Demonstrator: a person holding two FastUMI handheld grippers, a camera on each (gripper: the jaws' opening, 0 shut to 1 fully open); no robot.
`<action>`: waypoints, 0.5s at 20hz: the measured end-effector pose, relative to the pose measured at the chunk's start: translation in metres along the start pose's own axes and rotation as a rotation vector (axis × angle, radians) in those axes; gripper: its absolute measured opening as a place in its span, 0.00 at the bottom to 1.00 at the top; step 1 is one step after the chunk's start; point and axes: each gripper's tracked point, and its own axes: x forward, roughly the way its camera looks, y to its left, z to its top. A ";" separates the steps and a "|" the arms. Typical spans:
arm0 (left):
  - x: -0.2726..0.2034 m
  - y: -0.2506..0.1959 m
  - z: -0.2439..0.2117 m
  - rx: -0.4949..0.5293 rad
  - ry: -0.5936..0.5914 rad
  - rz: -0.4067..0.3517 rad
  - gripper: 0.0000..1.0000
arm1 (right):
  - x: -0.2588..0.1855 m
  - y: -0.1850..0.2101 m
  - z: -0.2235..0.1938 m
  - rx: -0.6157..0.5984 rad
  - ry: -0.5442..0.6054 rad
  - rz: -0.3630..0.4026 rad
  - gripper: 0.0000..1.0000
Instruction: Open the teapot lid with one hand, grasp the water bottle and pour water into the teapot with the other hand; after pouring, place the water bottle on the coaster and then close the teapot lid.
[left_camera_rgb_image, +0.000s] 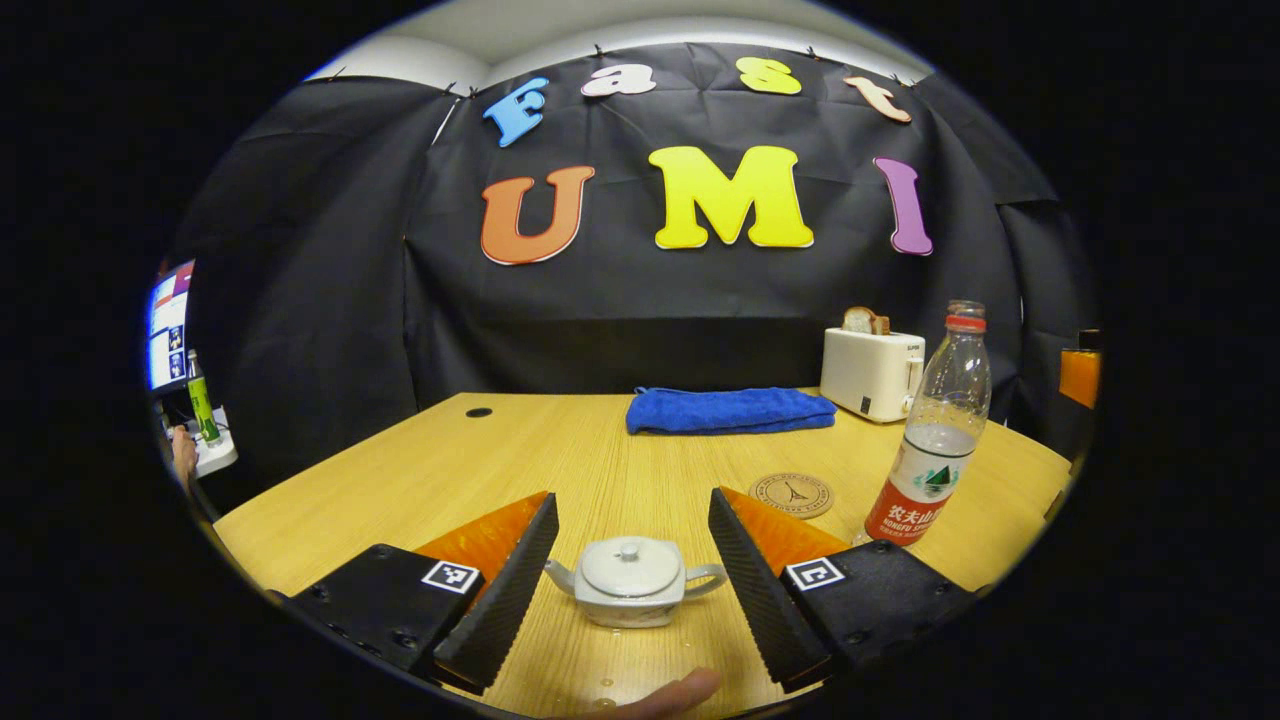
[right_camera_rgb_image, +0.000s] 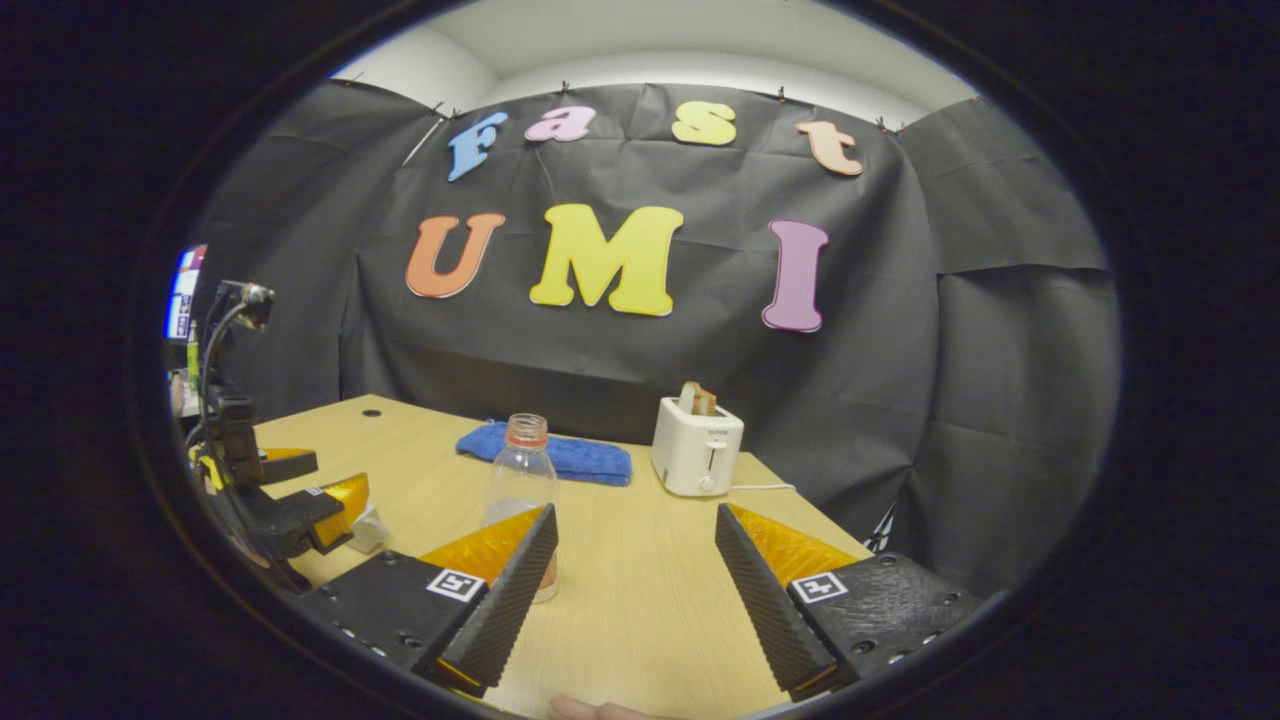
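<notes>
White ceramic, the small lidded teapot (left_camera_rgb_image: 632, 583) sits straight ahead of the left gripper (left_camera_rgb_image: 634, 560), framed between its wide-open fingers, lid on, apparently lined up for lifting the knob. The clear plastic water bottle (right_camera_rgb_image: 524, 487) stands ahead-left of the right gripper (right_camera_rgb_image: 635, 575), also spread and empty, partly behind its left finger. The round cork coaster (left_camera_rgb_image: 791, 494) lies beyond the left gripper's right finger, beside the bottle, probably kept free for set-down.

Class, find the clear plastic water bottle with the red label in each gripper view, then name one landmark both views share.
Left gripper view: the clear plastic water bottle stands at right, beside the round coaster.
Right gripper view: it stands left of centre, partly behind the hand-held gripper's near finger.
Shared landmark: the white toaster, behind the bottle.
</notes>
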 end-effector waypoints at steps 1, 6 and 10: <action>0.003 -0.001 -0.004 -0.007 0.013 -0.007 0.94 | 0.000 -0.001 0.000 0.003 0.000 -0.003 0.95; 0.011 0.004 -0.003 0.007 -0.025 0.007 0.76 | 0.002 -0.003 -0.002 0.011 0.009 -0.011 0.97; 0.015 -0.004 -0.009 0.025 -0.016 -0.019 0.59 | 0.004 0.003 -0.007 0.011 0.023 0.000 0.97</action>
